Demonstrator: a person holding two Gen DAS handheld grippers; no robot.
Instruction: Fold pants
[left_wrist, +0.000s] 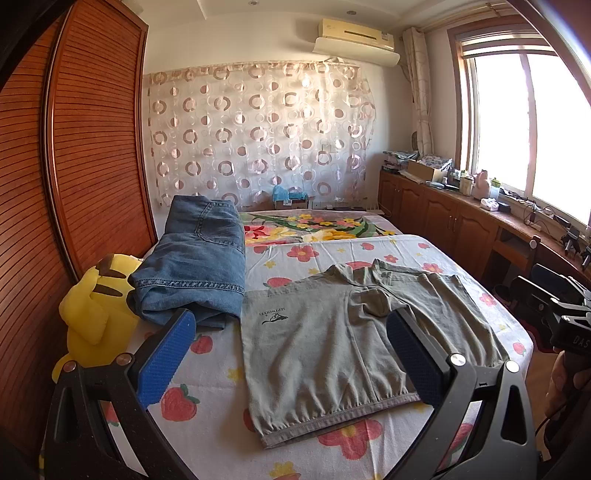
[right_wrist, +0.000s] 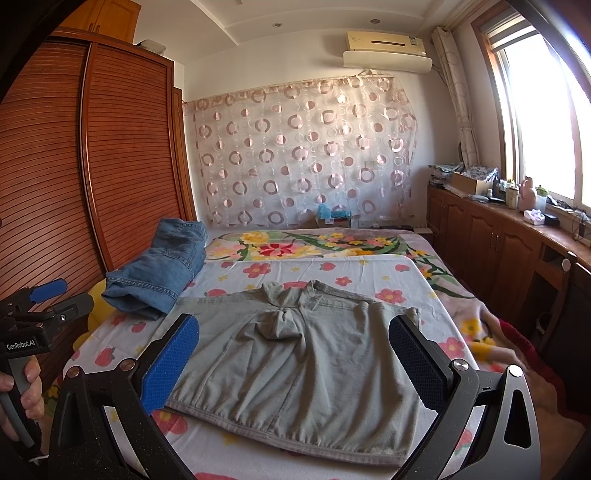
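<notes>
Grey-green pants (left_wrist: 325, 343) (right_wrist: 295, 365) lie folded flat on the flowered bed sheet (left_wrist: 221, 369) (right_wrist: 229, 439), elastic hem toward me, a small dark logo near their left edge. My left gripper (left_wrist: 291, 354) hovers open above the near part of the pants, blue pads wide apart, nothing between them. My right gripper (right_wrist: 295, 358) is open too, held over the pants' near half. In the right wrist view the left gripper (right_wrist: 48, 295) shows at the left edge, held by a hand. In the left wrist view part of the right gripper's body shows at the right edge.
Folded blue jeans (left_wrist: 195, 266) (right_wrist: 162, 273) lie at the bed's left side beside a yellow plush toy (left_wrist: 92, 310). A slatted wooden wardrobe (left_wrist: 74, 166) stands left. Low wooden cabinets (left_wrist: 443, 218) with clutter run under the window on the right.
</notes>
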